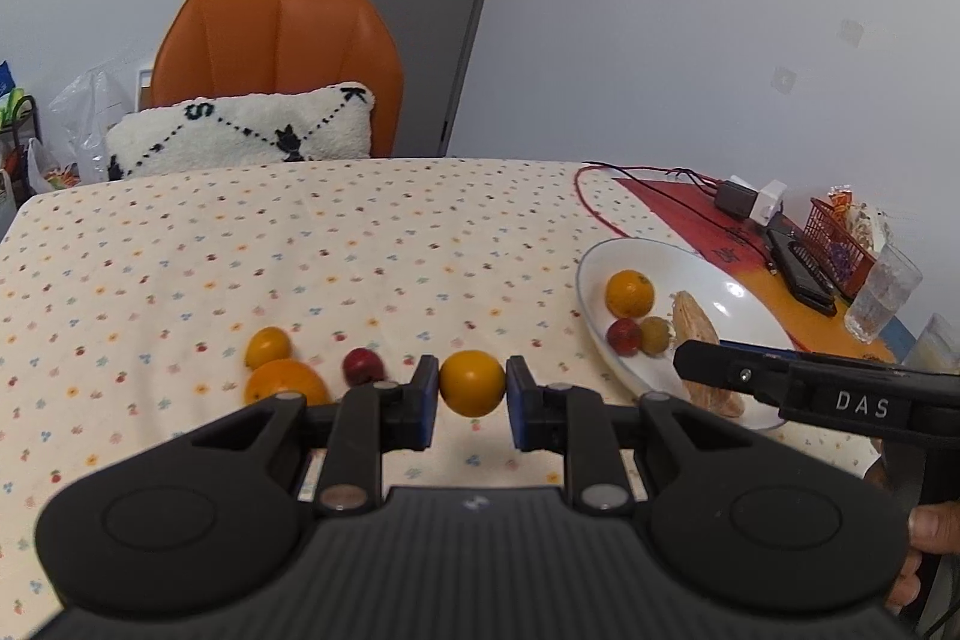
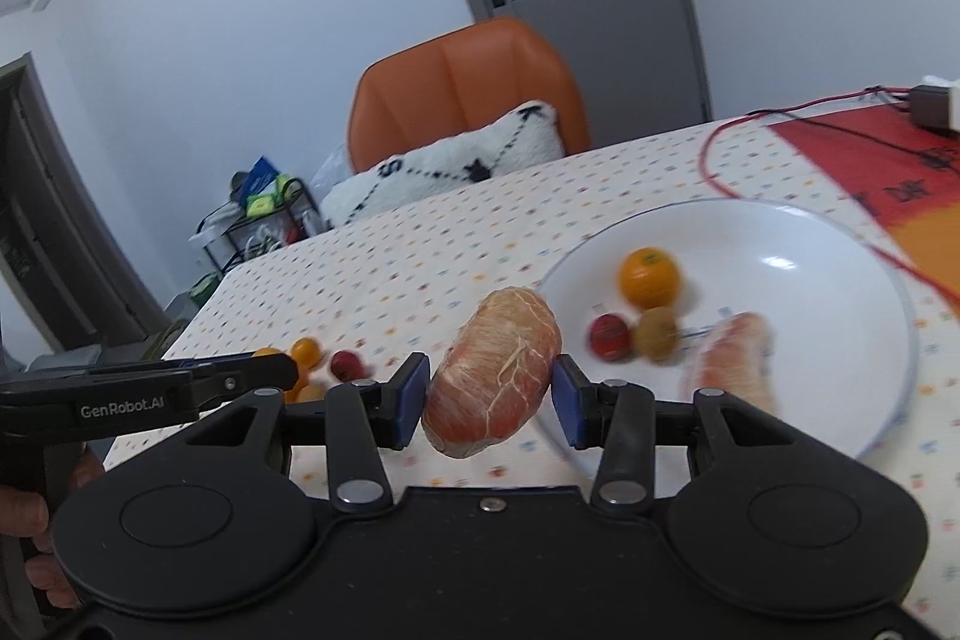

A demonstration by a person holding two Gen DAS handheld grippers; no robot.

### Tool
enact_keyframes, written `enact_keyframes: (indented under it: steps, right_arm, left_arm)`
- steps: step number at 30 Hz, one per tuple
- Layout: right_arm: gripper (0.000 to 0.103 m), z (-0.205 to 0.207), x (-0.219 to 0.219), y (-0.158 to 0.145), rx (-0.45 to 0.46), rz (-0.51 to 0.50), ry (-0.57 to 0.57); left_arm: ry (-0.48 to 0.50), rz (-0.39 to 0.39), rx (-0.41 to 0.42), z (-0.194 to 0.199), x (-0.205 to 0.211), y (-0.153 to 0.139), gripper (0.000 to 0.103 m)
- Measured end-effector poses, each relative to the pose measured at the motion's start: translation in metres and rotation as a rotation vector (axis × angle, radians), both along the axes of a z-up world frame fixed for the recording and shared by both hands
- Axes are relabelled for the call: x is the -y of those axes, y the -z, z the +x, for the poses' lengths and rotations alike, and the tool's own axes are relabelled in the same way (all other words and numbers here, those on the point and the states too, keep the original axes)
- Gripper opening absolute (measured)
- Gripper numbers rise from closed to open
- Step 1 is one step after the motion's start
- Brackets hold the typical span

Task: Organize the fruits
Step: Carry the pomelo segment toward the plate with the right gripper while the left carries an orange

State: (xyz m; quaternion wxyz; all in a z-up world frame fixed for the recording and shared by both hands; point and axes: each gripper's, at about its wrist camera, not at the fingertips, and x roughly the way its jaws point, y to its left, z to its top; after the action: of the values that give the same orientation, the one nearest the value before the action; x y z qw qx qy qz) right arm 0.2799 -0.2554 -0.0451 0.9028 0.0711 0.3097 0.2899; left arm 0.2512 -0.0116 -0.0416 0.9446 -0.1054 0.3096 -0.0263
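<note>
We see the left gripper (image 1: pixel 472 394) pinching a small orange fruit (image 1: pixel 472 383) between its blue pads, raised over the flowered tablecloth (image 1: pixel 360 244). The right gripper (image 2: pixel 489 397) clamps a peeled pomelo segment (image 2: pixel 492 370), held just beside the rim of the white plate (image 2: pixel 828 280). On that plate lie an orange (image 2: pixel 650 278), a red fruit (image 2: pixel 609 336), a brownish fruit (image 2: pixel 656 333) and another segment (image 2: pixel 735 358). More fruits (image 1: pixel 282 370) rest on the cloth, left of the left gripper.
</note>
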Motion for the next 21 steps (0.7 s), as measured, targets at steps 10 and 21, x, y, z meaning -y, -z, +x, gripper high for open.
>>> enact_keyframes:
  steps: [10, 21]
  right_arm:
    - [0.042, 0.008, 0.045, -0.004, 0.017, 0.003, 0.100]
    - [0.043, 0.015, 0.071, -0.003, 0.035, -0.019, 0.174]
  left_arm:
    - [0.067, -0.002, 0.009, 0.016, 0.035, -0.003, 0.022]
    - [0.120, 0.010, 0.018, 0.043, 0.067, -0.004, 0.022]
